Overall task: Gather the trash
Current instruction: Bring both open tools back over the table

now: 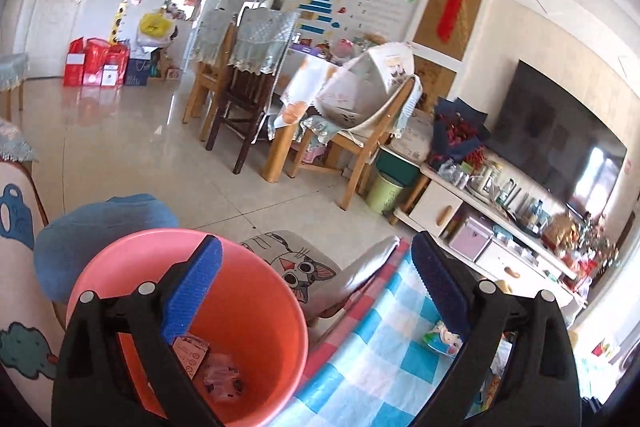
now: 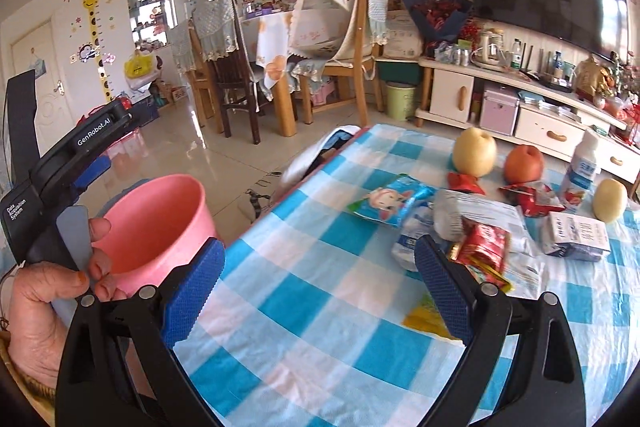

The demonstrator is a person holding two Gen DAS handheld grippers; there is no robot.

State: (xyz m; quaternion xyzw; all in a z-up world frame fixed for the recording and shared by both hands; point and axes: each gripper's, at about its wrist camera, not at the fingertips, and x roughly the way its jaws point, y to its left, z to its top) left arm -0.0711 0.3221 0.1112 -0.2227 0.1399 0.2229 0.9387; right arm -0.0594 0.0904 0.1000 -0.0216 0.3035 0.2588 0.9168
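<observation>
Already some scraps are seen in the pink bin [image 1: 224,311]; left gripper [image 1: 316,279] and right gripper [image 2: 320,283] both gape empty — the red wrapper [image 2: 482,247] is judged next to be pinched.

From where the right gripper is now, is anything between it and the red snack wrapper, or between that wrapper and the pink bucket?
Nothing visible blocks either path. The right gripper is open over bare checked tablecloth, and the red snack wrapper lies just beyond its right finger. The pink bucket sits past the table's left edge, mouth open.
</observation>
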